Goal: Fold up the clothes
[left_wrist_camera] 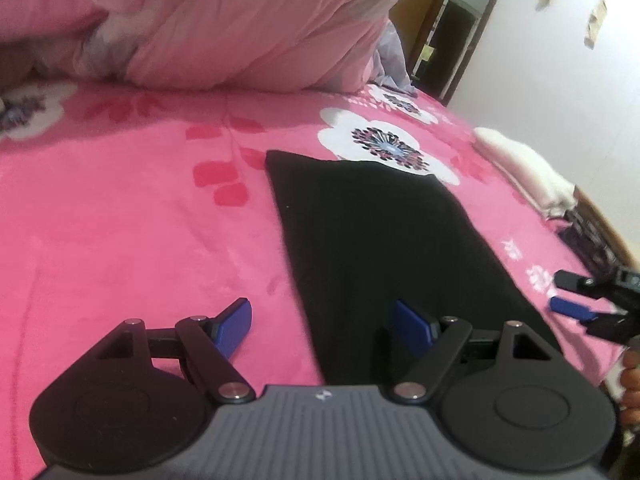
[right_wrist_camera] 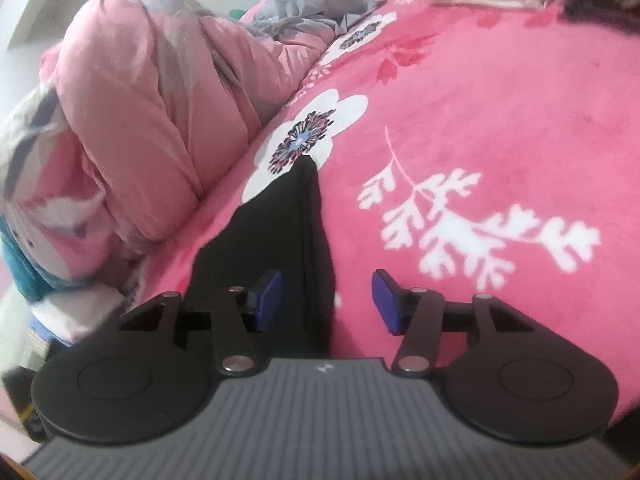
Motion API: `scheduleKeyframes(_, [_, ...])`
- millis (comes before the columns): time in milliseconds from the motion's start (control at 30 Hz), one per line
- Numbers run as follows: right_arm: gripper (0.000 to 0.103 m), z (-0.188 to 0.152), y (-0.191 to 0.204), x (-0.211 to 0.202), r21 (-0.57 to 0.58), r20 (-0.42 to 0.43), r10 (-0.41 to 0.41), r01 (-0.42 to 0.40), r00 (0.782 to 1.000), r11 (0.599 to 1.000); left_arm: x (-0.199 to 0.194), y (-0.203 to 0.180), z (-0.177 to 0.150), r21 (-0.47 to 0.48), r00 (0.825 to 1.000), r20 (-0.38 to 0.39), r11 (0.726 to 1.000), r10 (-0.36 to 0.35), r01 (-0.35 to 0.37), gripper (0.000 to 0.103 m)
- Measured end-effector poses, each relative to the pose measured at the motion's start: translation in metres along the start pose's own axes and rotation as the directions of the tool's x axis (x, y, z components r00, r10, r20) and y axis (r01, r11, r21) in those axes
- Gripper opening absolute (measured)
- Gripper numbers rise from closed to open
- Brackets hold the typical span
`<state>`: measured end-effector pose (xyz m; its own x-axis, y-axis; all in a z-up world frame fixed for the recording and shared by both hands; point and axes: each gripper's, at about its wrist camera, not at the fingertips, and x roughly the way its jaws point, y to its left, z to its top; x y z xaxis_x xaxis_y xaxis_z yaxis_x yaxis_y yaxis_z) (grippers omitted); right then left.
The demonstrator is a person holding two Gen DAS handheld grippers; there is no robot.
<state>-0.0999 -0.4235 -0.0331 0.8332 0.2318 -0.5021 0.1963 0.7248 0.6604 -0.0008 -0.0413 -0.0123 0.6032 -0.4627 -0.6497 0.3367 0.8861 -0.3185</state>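
Two open grippers over a folded black garment

Both jaws stand apart with nothing pinched. The left gripper [left_wrist_camera: 322, 330] hangs over the near left edge of the black garment [left_wrist_camera: 372, 232]: its right pad is above the cloth, its left pad above the pink blanket [left_wrist_camera: 120, 220]. The right gripper [right_wrist_camera: 326, 304] straddles the garment's near right edge, cloth between the pads but not pressed. The garment lies flat in a long strip, its far end reaching a white flower print. Beyond sit a pink quilt [left_wrist_camera: 248, 28] and folded white cloth [left_wrist_camera: 520, 168].
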Motion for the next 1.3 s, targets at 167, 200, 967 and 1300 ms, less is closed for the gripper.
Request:
scheduleKeyframes(167, [0.058, 0.007, -0.015, 0.021, 0.070, -0.054, 0.057, -0.053, 0.997, 0.996, 0.013, 0.008, 0.001, -0.047, 0.999, -0.010, 0.998, -0.047, 0.047, 0.080])
scheduleKeyframes(200, [0.058, 0.008, -0.017, 0.024, 0.073, -0.062, 0.068, -0.063, 0.996, 0.995, 0.016, 0.009, 0.002, -0.044, 0.999, -0.006, 0.998, -0.052, 0.052, 0.080])
scheduleKeyframes(967, [0.064, 0.077, 0.005, 0.143, -0.001, -0.230, 0.197, -0.203, 0.953, 0.979, 0.097, 0.022, 0.068, -0.050, 0.991, 0.006, 0.989, -0.137, 0.137, 0.075])
scheduleKeyframes(1300, [0.064, 0.085, 0.006, 0.166, -0.015, -0.230, 0.242, -0.252, 0.943, 0.968, 0.113, 0.032, 0.082, -0.100, 0.987, 0.018, 0.982, -0.161, 0.162, 0.070])
